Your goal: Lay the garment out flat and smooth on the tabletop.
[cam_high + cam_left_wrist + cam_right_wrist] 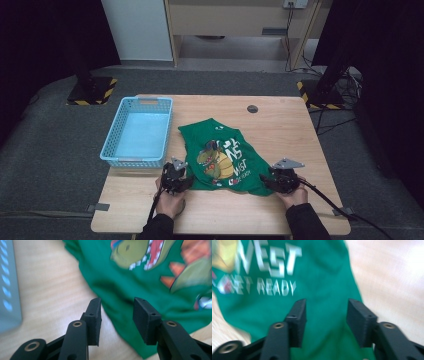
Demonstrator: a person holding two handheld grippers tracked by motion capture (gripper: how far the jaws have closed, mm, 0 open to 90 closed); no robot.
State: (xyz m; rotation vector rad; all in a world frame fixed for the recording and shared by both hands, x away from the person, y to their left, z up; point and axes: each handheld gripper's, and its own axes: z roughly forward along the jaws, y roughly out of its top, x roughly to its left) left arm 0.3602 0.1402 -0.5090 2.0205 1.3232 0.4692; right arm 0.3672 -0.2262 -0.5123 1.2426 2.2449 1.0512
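Note:
A green T-shirt (pixel 220 150) with a cartoon dinosaur print and white lettering lies flat on the wooden table (pixel 280 125). My left gripper (pixel 181 181) hovers at the shirt's near left corner, open, with the green cloth's edge (pixel 120 315) between and beyond its jaws. My right gripper (pixel 270 181) is at the near right corner, open, its jaws over the green cloth (pixel 324 315) below the white lettering (pixel 277 287). Neither holds anything.
A light blue plastic basket (pixel 137 131) stands empty on the table's left side, close to my left gripper; its wall (pixel 10 290) appears at the left. A dark round grommet (pixel 252 108) sits near the table's far edge. Bare wood lies right of the shirt.

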